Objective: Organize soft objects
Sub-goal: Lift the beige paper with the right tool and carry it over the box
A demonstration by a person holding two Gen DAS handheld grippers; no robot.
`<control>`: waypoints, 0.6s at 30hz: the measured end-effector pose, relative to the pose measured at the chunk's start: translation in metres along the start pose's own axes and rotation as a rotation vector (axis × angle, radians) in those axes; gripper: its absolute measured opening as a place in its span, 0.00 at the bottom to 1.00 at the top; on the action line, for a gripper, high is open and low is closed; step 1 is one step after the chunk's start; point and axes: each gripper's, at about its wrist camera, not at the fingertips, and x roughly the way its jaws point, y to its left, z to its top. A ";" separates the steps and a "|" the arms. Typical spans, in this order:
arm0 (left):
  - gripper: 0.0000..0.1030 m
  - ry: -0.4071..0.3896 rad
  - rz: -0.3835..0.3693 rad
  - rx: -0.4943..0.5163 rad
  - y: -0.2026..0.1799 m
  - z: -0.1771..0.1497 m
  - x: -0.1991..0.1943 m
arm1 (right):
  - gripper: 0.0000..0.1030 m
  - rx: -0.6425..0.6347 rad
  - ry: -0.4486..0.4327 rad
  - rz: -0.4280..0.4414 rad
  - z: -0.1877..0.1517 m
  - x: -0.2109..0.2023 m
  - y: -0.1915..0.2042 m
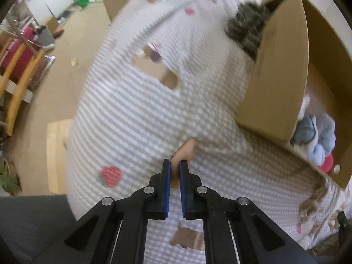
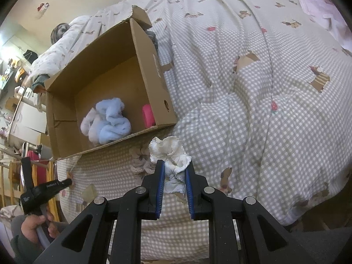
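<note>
Setting: home bedroom. Evidence: bed under gingham quilt [image 2: 253,101] printed with dogs and strawberries; pillow [image 2: 63,50] at its head; wooden chair [image 1: 17,83]; cluttered shelves [image 2: 13,74].

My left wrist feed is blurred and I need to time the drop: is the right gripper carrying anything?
Observer: Yes, the right gripper is shut on a white frilly cloth, bunched between its fingers.
Operator: Is it over the cardboard box?
Observer: No, it is over the checked bedspread, just short of the box's near rim.
Operator: My left gripper is shut on a peach soft object. What is the red thing inside the box?
Observer: A pink block standing against the box wall, beside a light blue fluffy cloth.
</note>
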 end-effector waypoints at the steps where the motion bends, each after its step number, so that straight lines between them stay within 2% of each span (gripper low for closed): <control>1: 0.07 -0.033 0.011 -0.004 0.005 0.004 -0.007 | 0.19 -0.003 -0.003 0.002 -0.001 -0.001 0.001; 5: 0.05 -0.109 0.011 -0.019 0.014 0.009 -0.029 | 0.19 -0.011 -0.019 0.010 -0.002 -0.006 0.002; 7: 0.05 -0.124 -0.018 -0.018 0.011 0.014 -0.041 | 0.19 -0.016 -0.029 0.018 -0.003 -0.009 0.003; 15: 0.05 -0.177 -0.095 0.020 -0.009 -0.018 -0.074 | 0.19 -0.076 -0.113 0.010 -0.005 -0.031 0.012; 18: 0.04 -0.230 -0.127 0.053 -0.017 -0.024 -0.090 | 0.19 -0.095 -0.157 0.026 -0.004 -0.042 0.016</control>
